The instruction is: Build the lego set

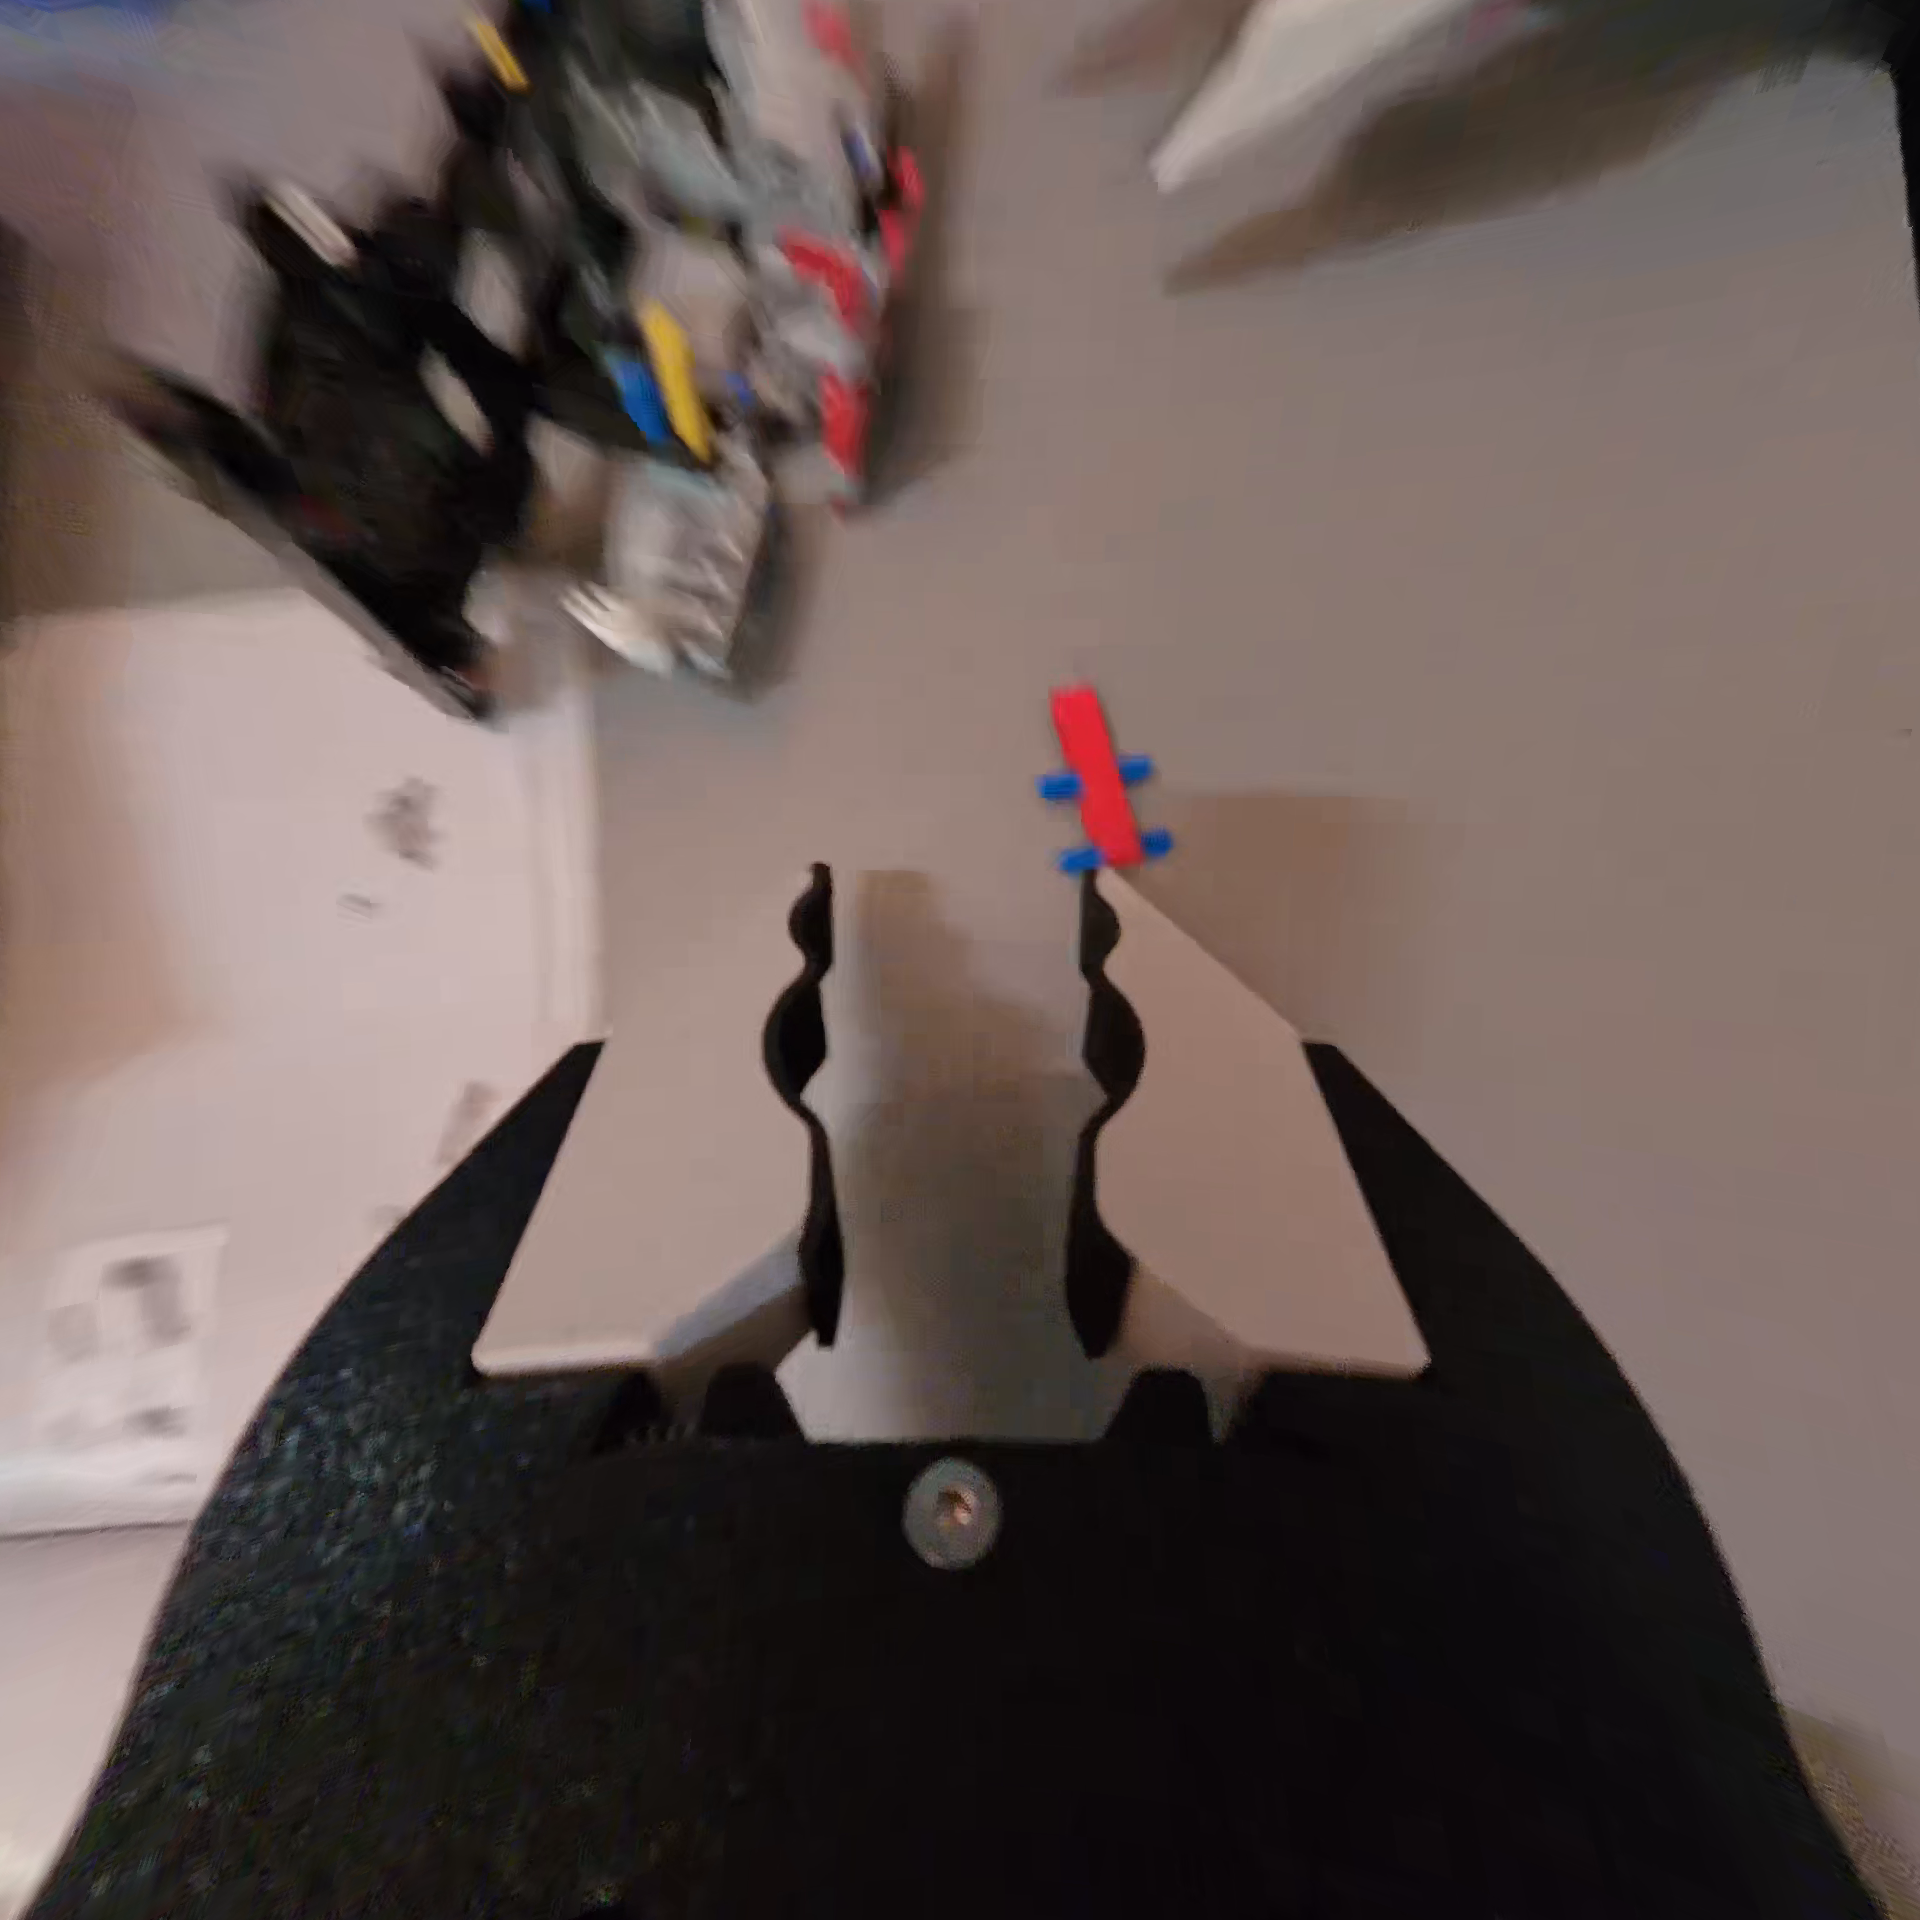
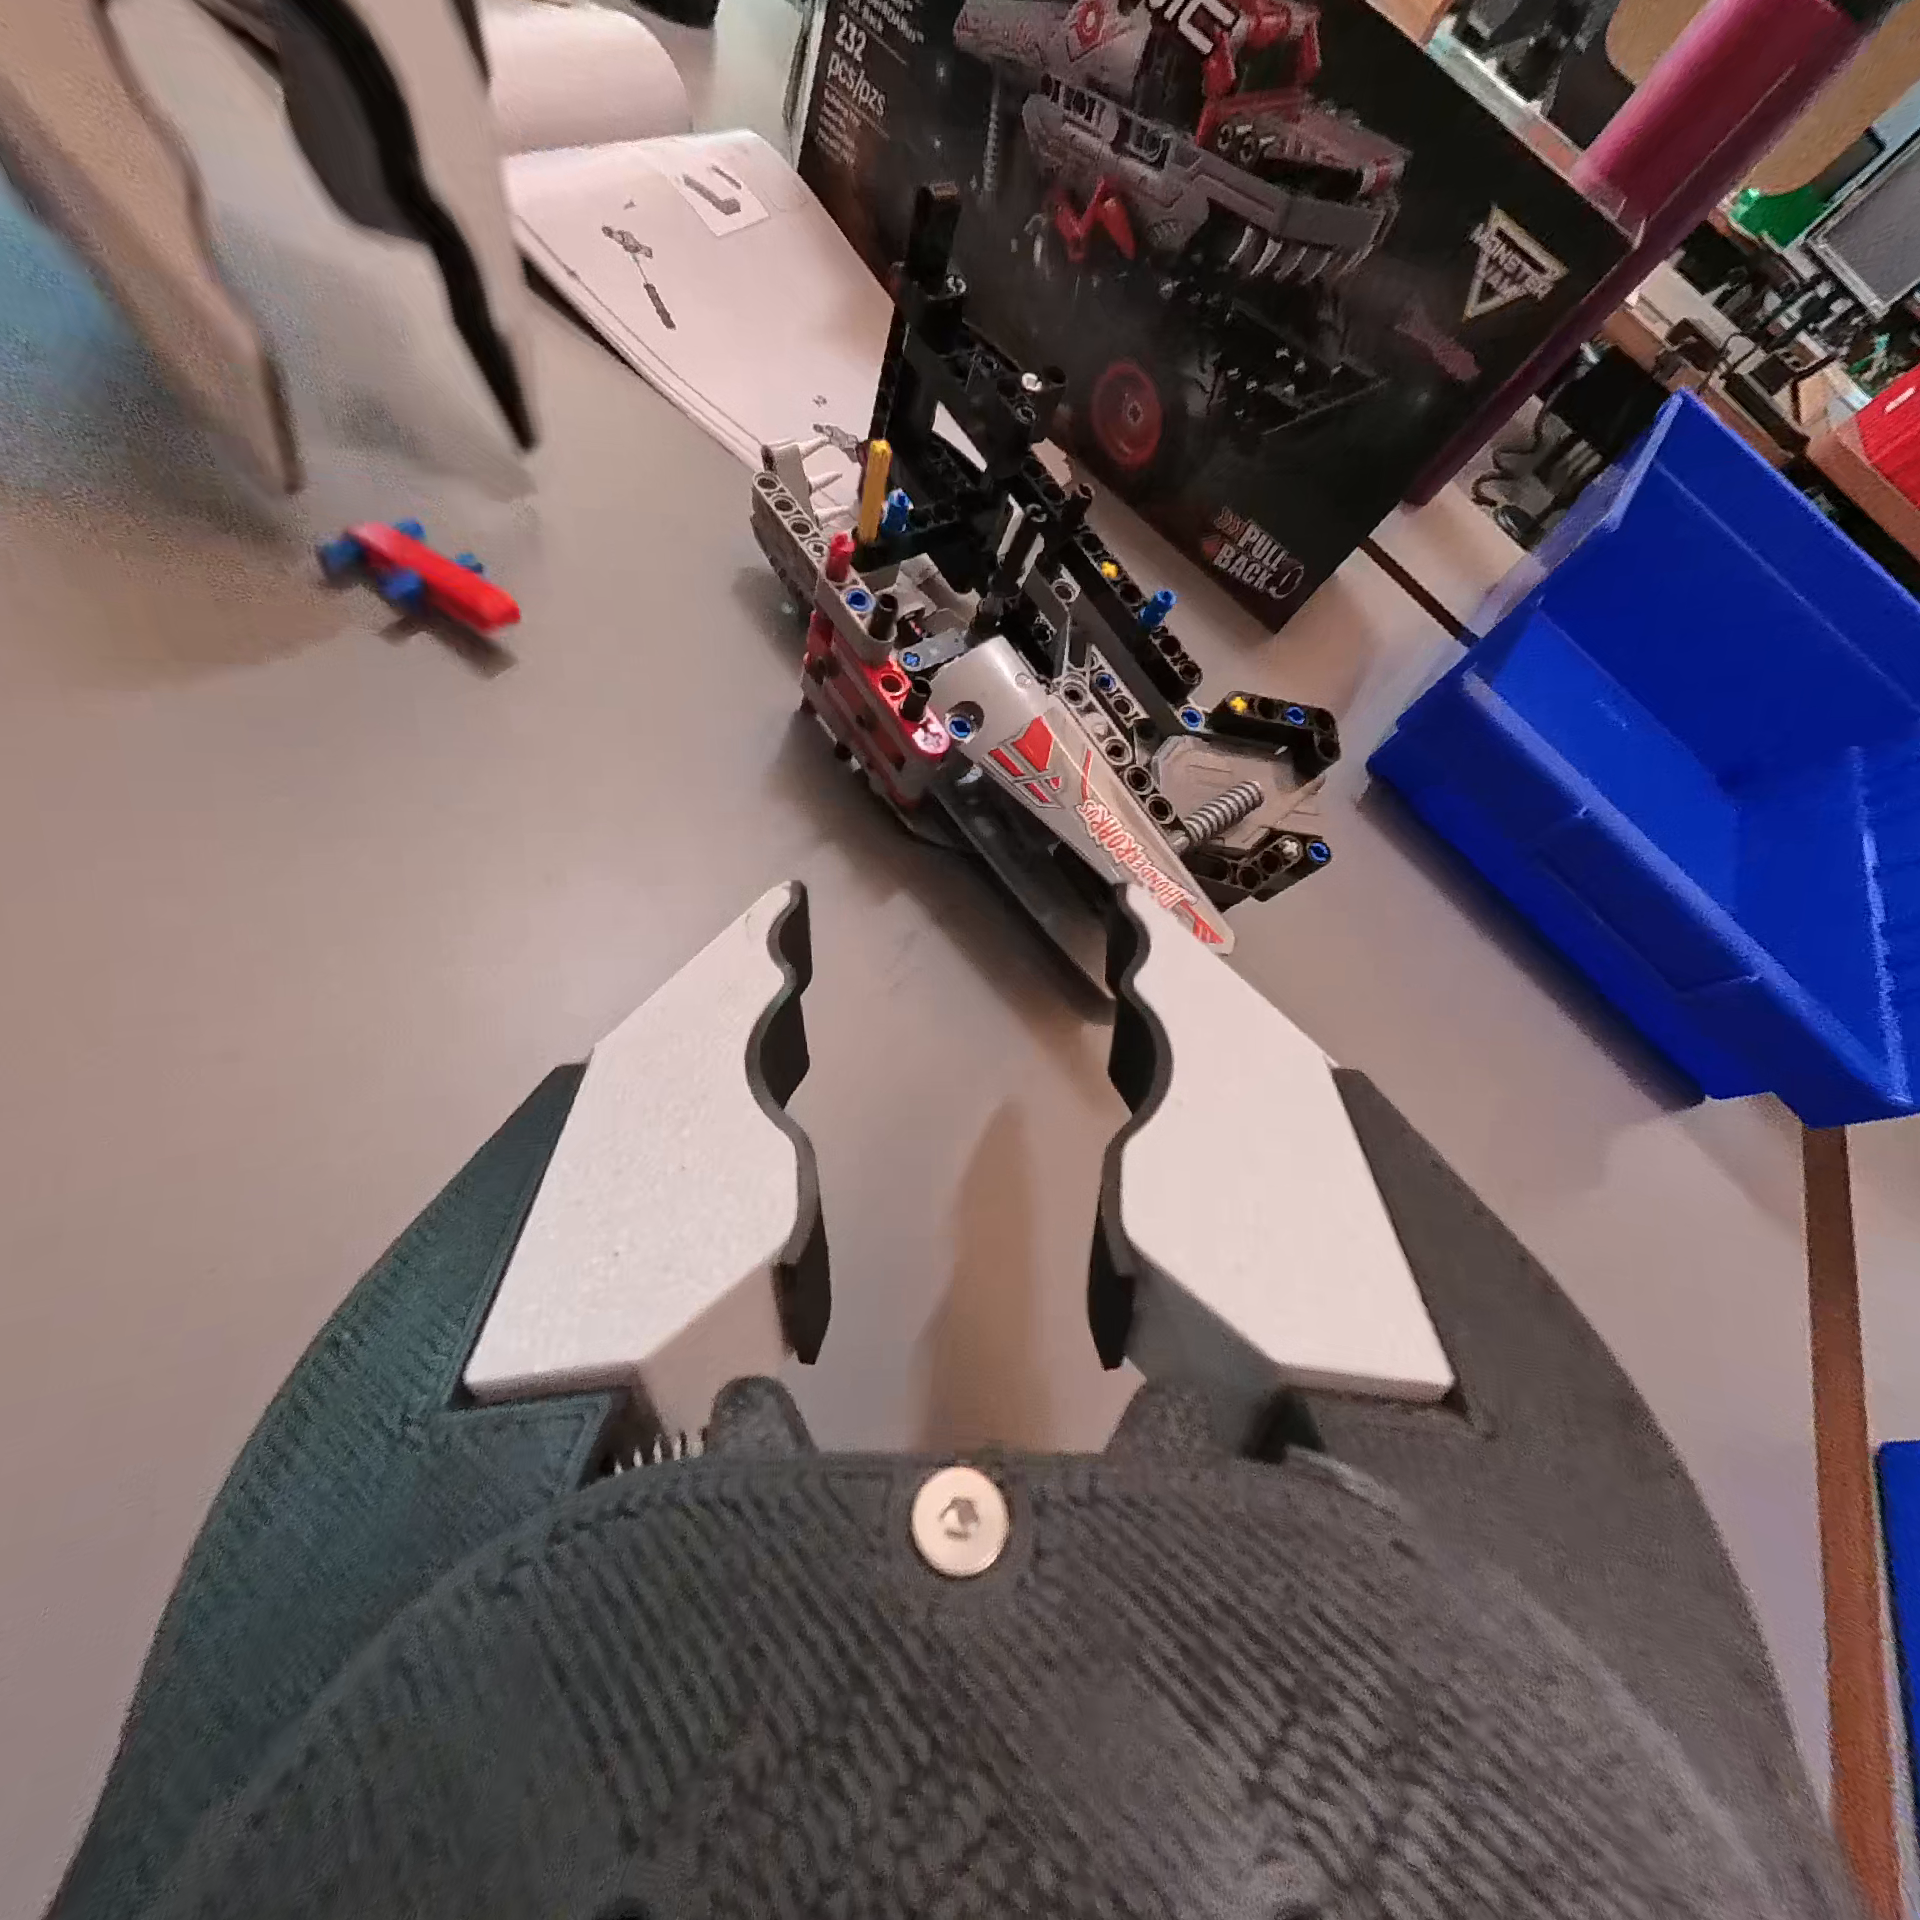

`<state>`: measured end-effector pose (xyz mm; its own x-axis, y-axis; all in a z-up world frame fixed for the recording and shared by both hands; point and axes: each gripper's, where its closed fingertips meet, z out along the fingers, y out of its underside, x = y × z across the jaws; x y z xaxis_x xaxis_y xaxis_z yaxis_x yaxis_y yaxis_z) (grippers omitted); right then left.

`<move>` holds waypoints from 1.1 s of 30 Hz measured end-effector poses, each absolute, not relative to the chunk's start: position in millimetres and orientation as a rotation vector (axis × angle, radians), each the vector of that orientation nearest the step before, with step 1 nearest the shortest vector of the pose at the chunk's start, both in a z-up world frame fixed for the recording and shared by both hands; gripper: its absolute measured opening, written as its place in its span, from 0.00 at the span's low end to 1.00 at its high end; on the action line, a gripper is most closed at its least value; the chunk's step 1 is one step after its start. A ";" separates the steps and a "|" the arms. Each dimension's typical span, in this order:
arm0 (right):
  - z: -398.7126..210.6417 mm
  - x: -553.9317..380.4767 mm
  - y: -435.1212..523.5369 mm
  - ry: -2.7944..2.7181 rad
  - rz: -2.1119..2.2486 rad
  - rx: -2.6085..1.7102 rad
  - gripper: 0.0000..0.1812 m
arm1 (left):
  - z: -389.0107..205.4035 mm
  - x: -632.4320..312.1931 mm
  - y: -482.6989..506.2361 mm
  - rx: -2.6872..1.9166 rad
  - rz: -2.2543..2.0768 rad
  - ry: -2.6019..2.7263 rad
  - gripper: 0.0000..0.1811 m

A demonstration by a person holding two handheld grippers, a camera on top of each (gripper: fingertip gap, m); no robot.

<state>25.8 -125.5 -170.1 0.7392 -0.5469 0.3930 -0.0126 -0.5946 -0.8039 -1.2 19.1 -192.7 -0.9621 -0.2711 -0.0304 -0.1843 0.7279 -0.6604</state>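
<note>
Both jaws stand wide, empty. Only the right wrist view shows the blue plastic bin (image 2: 1704, 748); the left wrist view blurs the half-built black-and-grey lego truck (image 1: 582, 416).

Grey table (image 2: 312, 935): model (image 2: 997, 665), red beam (image 2: 436, 582), box (image 2: 1247, 260), bin (image 2: 1683, 748).

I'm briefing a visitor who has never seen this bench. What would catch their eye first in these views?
Probably the half-built lego model, black, grey and red, standing mid-table ahead of the open right gripper. Next, the bright blue bin at the table's right edge and the set's dark box propped behind the model. A small red beam with blue pins lies alone on the table, just past the open left gripper.
</note>
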 end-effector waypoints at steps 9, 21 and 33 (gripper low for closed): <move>-165.5 16.3 -125.8 0.441 -0.807 -2.103 0.31 | -193.0 55.9 -28.7 0.121 -0.681 2.629 0.06; -177.3 9.6 -139.0 0.522 -0.992 -2.081 0.39 | -188.8 50.2 -40.0 -0.477 -0.812 2.895 0.03; -142.9 8.2 -65.8 0.078 -1.506 -1.967 0.43 | -119.7 -4.8 -82.0 -1.639 -1.800 3.056 0.04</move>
<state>8.2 -65.8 -142.9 0.3379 -0.4186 0.8430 0.3293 -0.7865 -0.5225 -4.8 -82.0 -119.7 -0.4184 -0.2454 0.8745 -0.8838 0.3321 -0.3296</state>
